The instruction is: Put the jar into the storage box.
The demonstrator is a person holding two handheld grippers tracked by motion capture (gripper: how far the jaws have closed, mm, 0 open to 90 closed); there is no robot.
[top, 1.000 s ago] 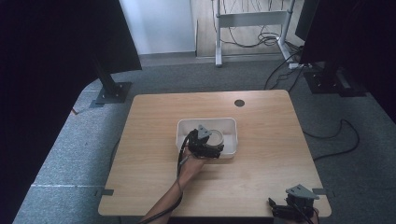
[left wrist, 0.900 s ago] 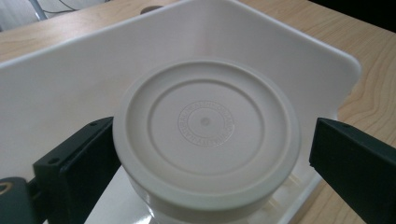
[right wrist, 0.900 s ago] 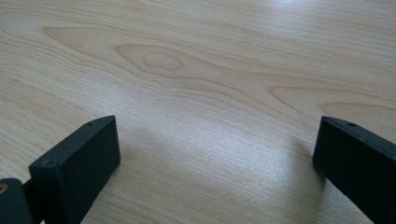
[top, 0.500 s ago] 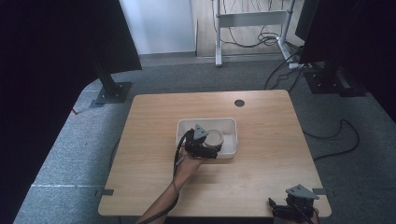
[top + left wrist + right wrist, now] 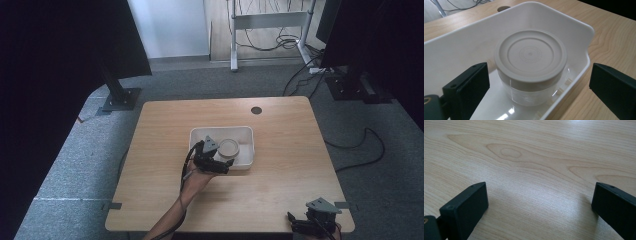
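Note:
A clear jar with a cream lid point(image 5: 229, 147) point(image 5: 530, 56) stands upright inside a white tray point(image 5: 245, 132) point(image 5: 579, 27) at the table's middle. My left gripper point(image 5: 216, 159) point(image 5: 539, 87) hovers at the tray's near-left side, open, one jaw inside the tray left of the jar and the other outside the tray wall. The jaws do not touch the jar. My right gripper point(image 5: 312, 222) point(image 5: 539, 205) rests at the table's front right corner, open, with bare wood between its jaws.
The wooden table point(image 5: 280, 190) has a dark round cable hole point(image 5: 256, 110) near its far edge. Black stands point(image 5: 120, 97) and cables point(image 5: 360, 145) lie on the grey floor around it.
My left gripper has drawn back slightly toward the tray's near side. The jar stays in the tray. The right gripper has not moved.

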